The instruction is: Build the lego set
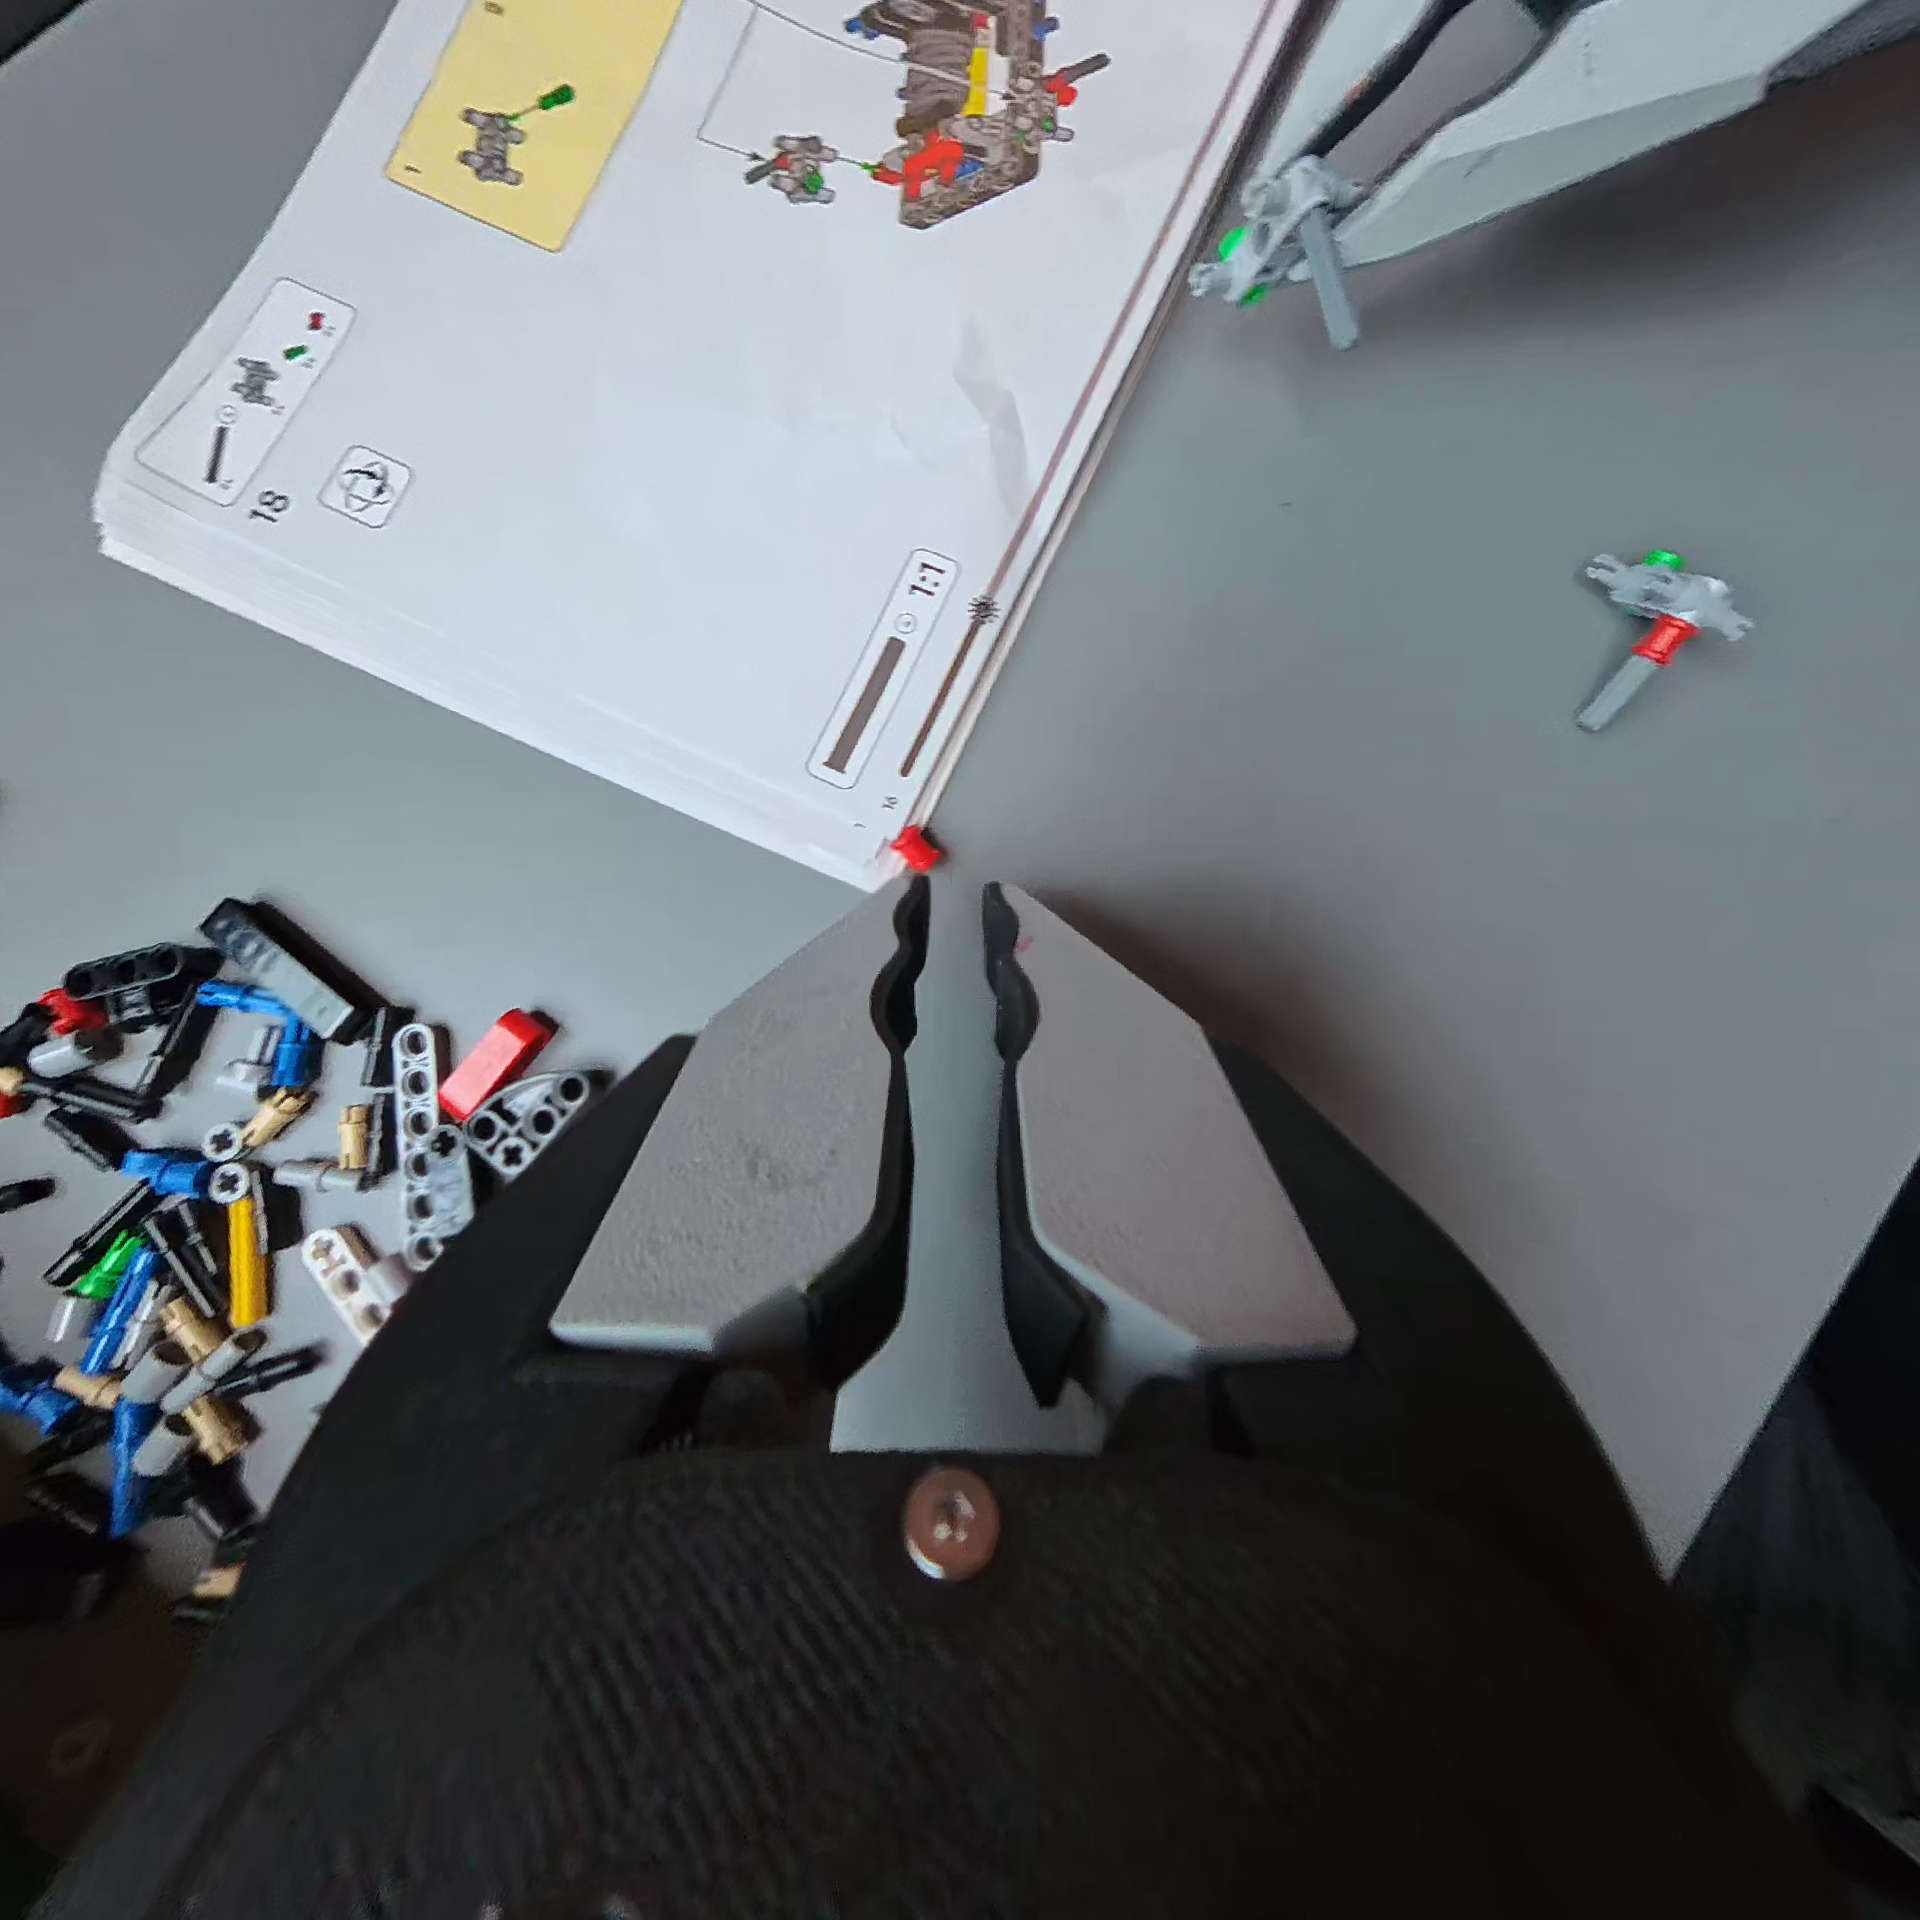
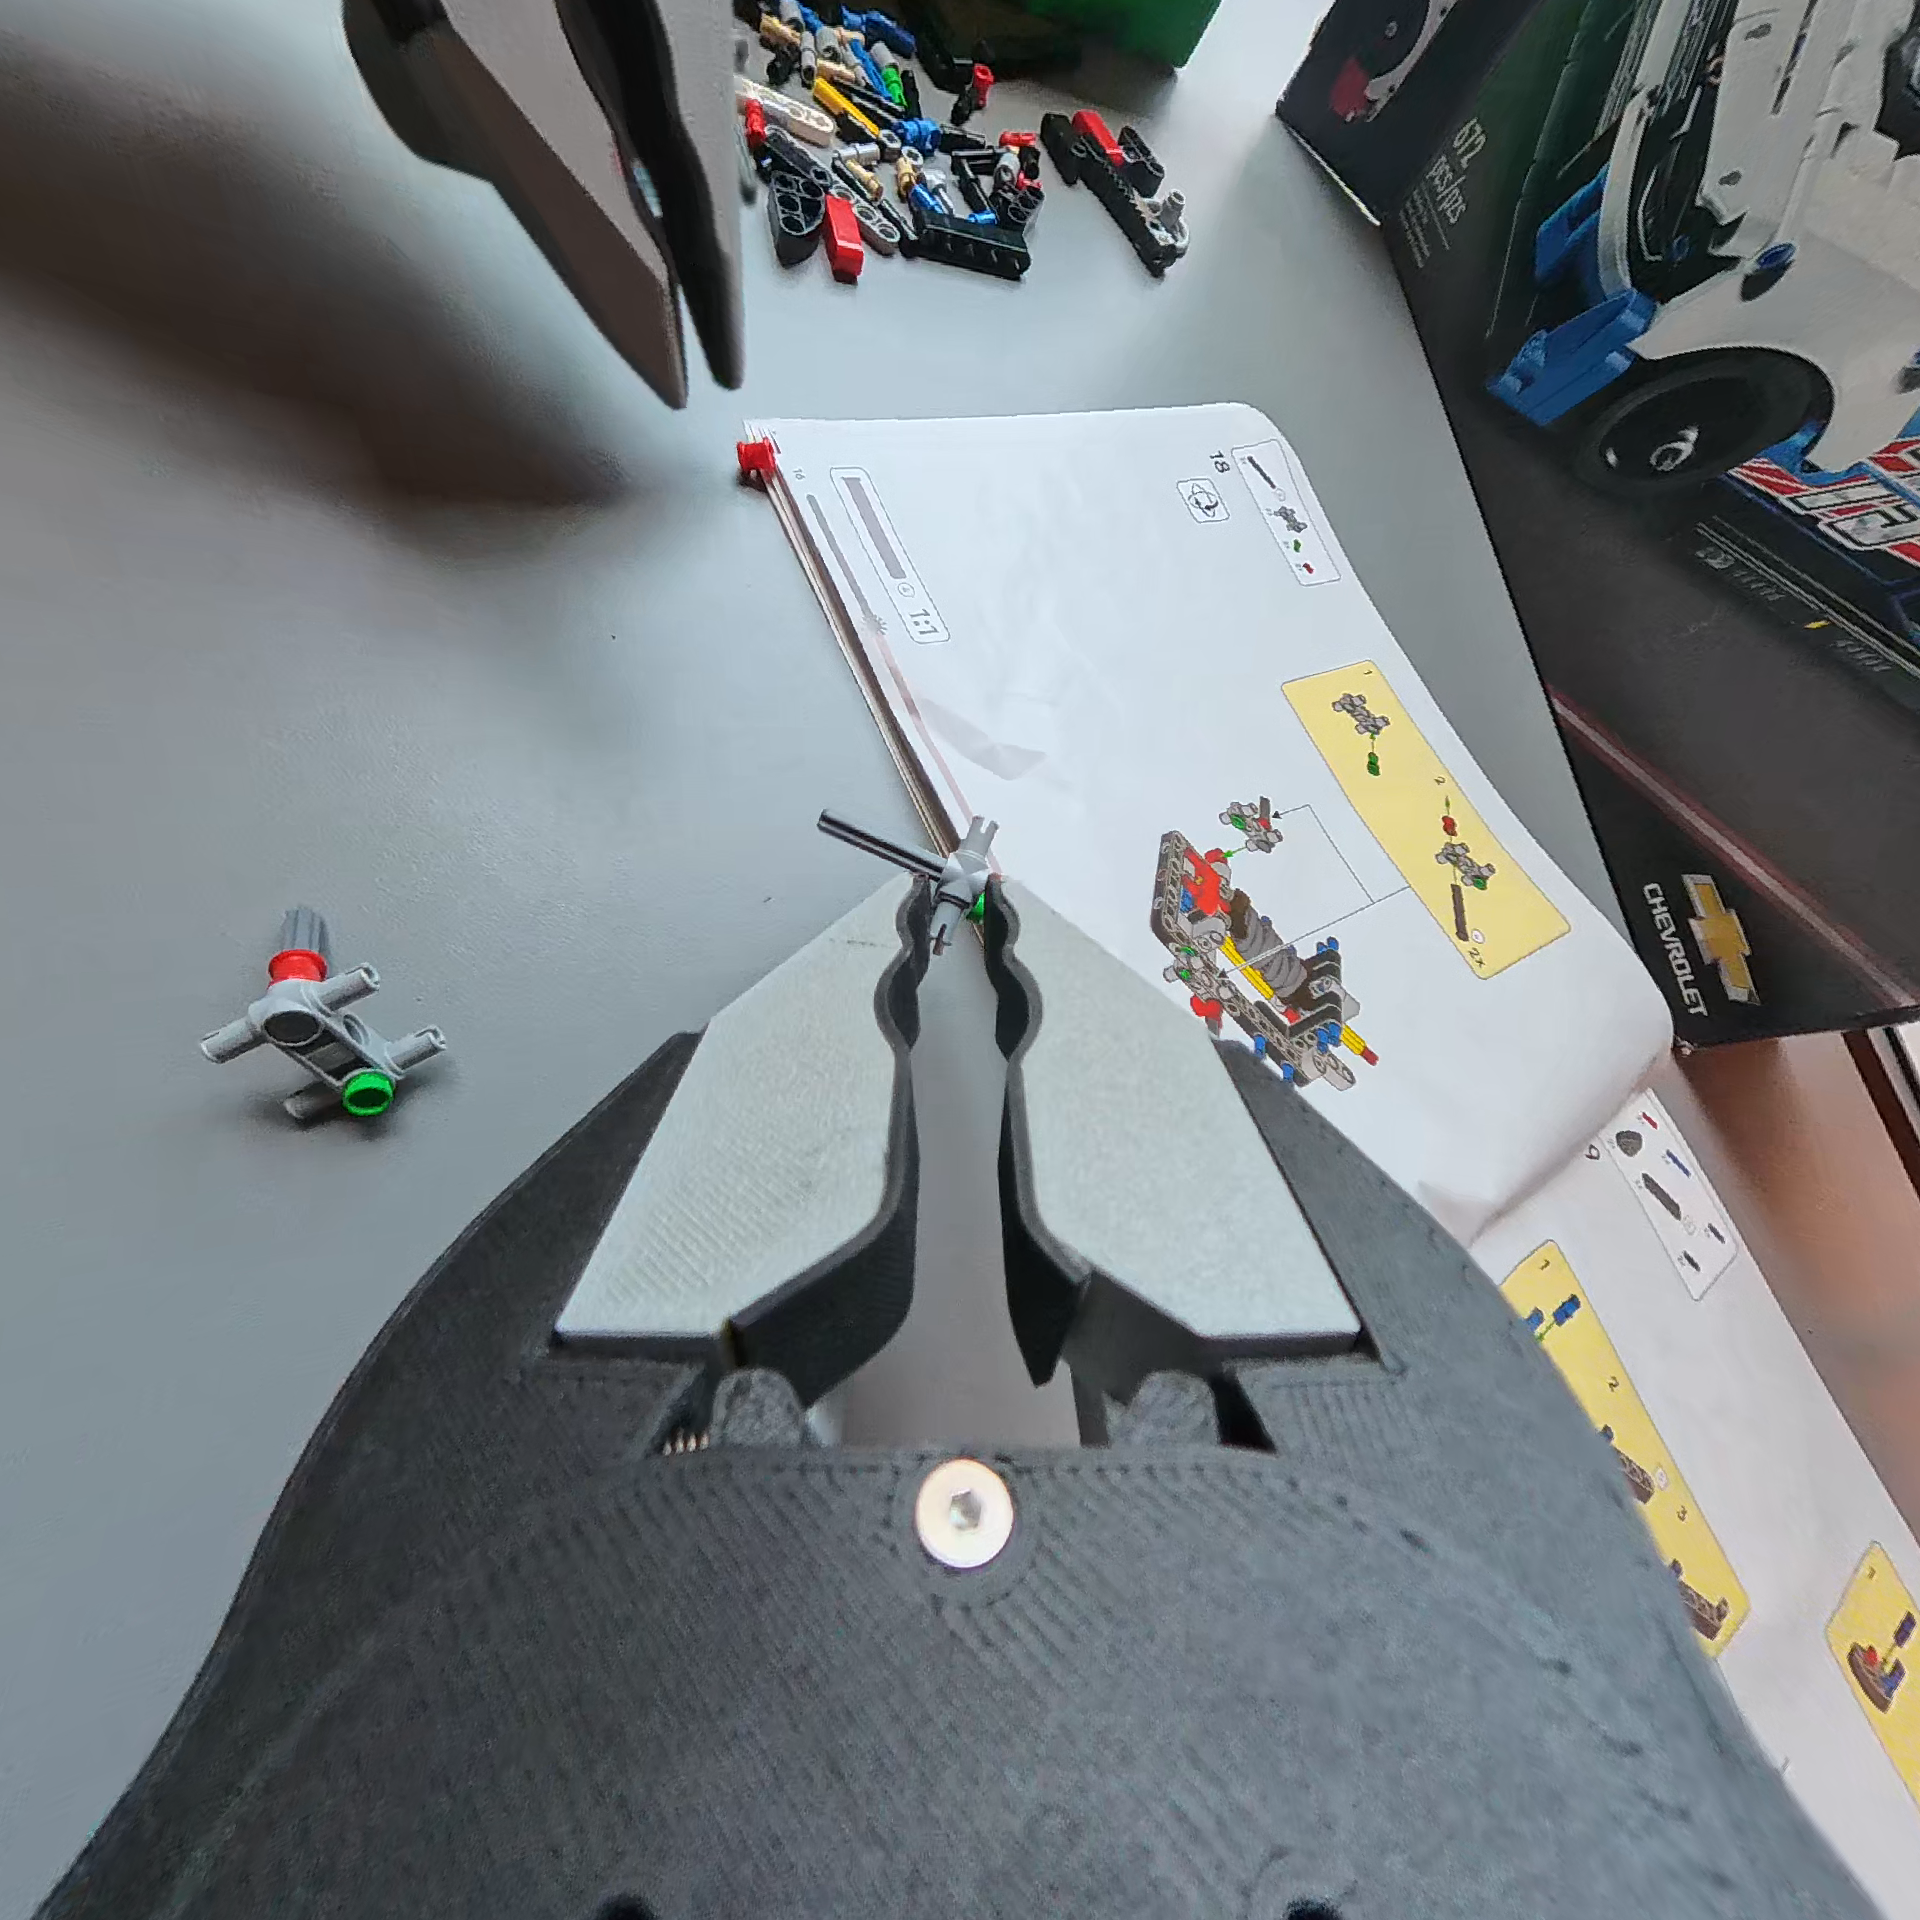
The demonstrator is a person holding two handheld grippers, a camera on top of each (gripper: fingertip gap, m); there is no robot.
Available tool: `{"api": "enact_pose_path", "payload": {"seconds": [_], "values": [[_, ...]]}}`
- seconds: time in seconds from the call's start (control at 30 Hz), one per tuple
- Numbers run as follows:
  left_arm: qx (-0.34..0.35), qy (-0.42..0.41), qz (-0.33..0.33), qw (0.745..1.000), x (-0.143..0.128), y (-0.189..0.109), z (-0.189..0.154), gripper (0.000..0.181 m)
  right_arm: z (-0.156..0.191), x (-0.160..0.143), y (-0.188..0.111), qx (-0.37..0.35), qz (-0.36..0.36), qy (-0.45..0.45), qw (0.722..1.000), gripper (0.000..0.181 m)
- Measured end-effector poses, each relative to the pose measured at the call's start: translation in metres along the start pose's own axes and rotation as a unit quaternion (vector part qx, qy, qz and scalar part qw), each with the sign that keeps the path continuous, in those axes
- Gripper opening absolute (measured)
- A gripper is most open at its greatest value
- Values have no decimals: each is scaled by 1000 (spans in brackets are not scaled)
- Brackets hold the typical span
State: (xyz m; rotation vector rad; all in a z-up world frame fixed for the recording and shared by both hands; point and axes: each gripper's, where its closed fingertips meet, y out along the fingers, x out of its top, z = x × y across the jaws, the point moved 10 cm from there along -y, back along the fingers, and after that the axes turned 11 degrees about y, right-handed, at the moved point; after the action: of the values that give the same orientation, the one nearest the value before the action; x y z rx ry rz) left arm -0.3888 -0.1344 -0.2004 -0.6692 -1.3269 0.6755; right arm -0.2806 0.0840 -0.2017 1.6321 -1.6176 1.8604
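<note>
My left gripper (image 1: 956,891) is slightly open and empty, its tips just short of a small red bush (image 1: 914,847) lying at the corner of the instruction booklet (image 1: 623,416). My right gripper (image 2: 956,904) is shut on a small grey connector assembly (image 2: 966,862) with a green pin and a dark axle sticking out to the left, held over the booklet's edge (image 2: 1091,675). That assembly also shows in the left wrist view (image 1: 1262,234). A second grey assembly (image 2: 322,1029) with a red bush and a green pin lies on the table, also seen in the left wrist view (image 1: 1662,613).
A pile of loose parts (image 1: 208,1174) lies left of my left gripper, and shows far off in the right wrist view (image 2: 904,156). The set's box (image 2: 1662,416) stands beyond the booklet on the right. The left gripper (image 2: 707,390) hangs above the red bush (image 2: 755,457). The tips of one gripper are about 12 cm away from the tips of the other.
</note>
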Motion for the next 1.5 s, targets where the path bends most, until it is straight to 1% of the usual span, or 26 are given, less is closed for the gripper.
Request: {"api": "enact_pose_path", "payload": {"seconds": [0.03,0.2,0.23,0.3,0.4,0.5,0.63,0.7,0.77,0.83,0.97,1.1,1.27,1.3,1.33,1.4,1.5], "values": [[4,-5,0,1000,0,0,3,9,0,0,0,-1,1,-1,1000,7],[-29,-20,2,999,-2,12,6,11,-1,-1,1,-1,3,0,1000,7],[-36,-23,3,999,-3,14,6,9,-1,-1,0,-1,2,1,1000,7],[-59,-34,-2,998,-2,17,4,1,-1,0,0,-1,0,1,1000,7],[-83,-49,-11,995,-1,19,0,2,0,0,-1,-2,0,-2,1000,7],[-79,-25,-20,996,2,19,-4,3,0,0,-1,-2,0,-4,1000,7],[-27,-13,-10,1000,1,9,2,1,-1,0,-1,-2,-1,-2,1000,7],[3,12,-6,1000,3,6,6,4,0,0,-1,-1,-1,-2,1000,7],[11,43,1,999,7,7,5,7,0,0,-1,-2,0,-3,1000,7],[8,69,9,998,11,11,4,11,0,0,0,-3,2,-2,1000,8],[4,98,37,994,10,22,3,10,-2,-1,0,-3,2,5,1000,7],[-5,102,29,994,10,23,5,5,-2,0,-1,-2,1,6,1000,7],[-16,97,20,995,8,23,6,4,-2,-1,0,-1,2,10,1000,7],[-12,96,13,995,9,24,4,4,-3,-1,0,0,3,15,1000,7],[-13,94,-8,995,12,24,1,4,-3,-1,0,1,2,22,1000,7],[-35,72,-70,994,23,29,-10,4,-5,0,-1,-1,-5,44,999,7],[-24,51,-104,993,38,41,-26,4,-9,1,-4,-6,-19,76,997,7]]}}
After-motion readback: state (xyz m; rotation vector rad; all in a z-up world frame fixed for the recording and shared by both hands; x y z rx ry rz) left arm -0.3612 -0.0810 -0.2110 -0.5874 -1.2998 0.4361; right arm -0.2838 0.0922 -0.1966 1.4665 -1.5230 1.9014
